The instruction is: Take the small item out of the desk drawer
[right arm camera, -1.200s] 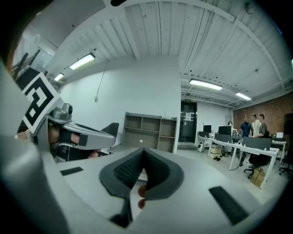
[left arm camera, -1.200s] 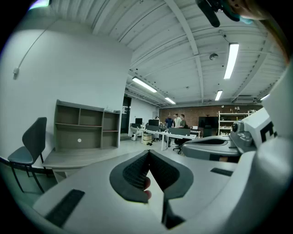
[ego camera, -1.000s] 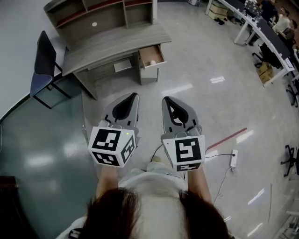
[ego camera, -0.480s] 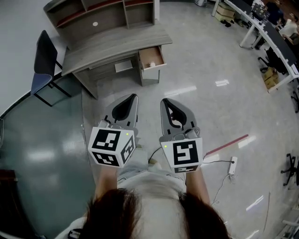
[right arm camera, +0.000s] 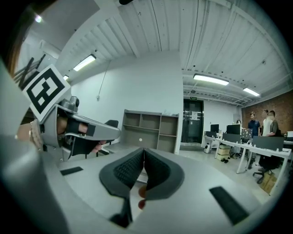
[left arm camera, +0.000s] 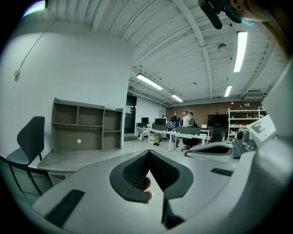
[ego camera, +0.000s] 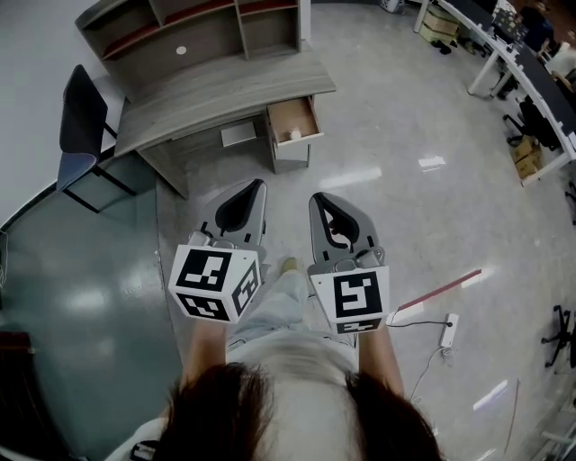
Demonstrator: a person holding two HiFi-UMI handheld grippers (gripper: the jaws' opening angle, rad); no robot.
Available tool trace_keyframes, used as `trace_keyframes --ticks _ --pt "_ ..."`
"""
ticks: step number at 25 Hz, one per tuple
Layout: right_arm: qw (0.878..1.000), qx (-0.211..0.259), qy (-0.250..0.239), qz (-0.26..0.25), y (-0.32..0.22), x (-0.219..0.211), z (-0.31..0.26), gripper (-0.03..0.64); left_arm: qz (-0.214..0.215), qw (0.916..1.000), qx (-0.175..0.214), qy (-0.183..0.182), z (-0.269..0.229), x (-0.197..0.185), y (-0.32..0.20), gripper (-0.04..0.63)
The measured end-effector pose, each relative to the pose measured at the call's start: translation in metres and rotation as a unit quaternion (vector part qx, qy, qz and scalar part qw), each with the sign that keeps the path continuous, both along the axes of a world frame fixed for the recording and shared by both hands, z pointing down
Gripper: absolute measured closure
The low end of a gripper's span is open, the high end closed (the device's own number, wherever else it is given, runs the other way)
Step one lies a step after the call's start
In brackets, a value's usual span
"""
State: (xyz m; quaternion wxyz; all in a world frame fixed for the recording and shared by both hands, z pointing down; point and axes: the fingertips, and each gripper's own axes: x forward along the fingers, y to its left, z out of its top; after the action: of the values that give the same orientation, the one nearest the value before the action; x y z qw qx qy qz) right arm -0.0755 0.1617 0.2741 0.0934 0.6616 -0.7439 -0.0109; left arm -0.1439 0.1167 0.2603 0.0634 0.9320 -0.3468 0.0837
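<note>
Nearest in the head view, dark hair (ego camera: 270,410) fills the low edge and cuts off the shoulders. The hands are mostly hidden under the two marker cubes (ego camera: 216,282), which show only black and white square patterns. Ahead of the cubes, the left claw (ego camera: 257,185) and the right claw (ego camera: 317,194) are held side by side above the pale floor (ego camera: 387,207), close but not touching. Each claw's own view shows its jaws pressed together at the tips, with nothing between them.

To the right on the floor lie a red strip (ego camera: 441,288) and a white power strip (ego camera: 448,329) with its cable; any print on it is too small to read.

Farther on, well apart from both claws, stands the grey worktop (ego camera: 225,90). Its drawer (ego camera: 310,115) is pulled open at the right end. The small item (ego camera: 294,135) lies inside, in the near part of the drawer: a pale spot, too small to tell what it is. A dark chair (ego camera: 81,126) stands at the left, and a shelf unit (ego camera: 198,27) rises behind, cut by the top edge.

Far right, long tables (ego camera: 504,54) are partly out of frame. In the right gripper view the sign (right arm camera: 193,98) above the door (right arm camera: 192,121) cannot be read
</note>
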Motion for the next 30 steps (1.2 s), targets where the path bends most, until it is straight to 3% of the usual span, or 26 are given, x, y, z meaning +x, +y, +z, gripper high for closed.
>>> trace_keyframes --ticks 17,30 --pt "0.999 -0.036 0.010 -0.007 -0.169 0.050 0.024 0.589 -0.004 0.9998 -0.017 -0.001 0.022 0.053 -0.168 0.581" --pt "0.996 -0.093 0.002 -0.007 -0.243 0.069 0.057 0.588 -0.023 0.9993 -0.028 0.007 0.039 0.059 -0.238 0.581"
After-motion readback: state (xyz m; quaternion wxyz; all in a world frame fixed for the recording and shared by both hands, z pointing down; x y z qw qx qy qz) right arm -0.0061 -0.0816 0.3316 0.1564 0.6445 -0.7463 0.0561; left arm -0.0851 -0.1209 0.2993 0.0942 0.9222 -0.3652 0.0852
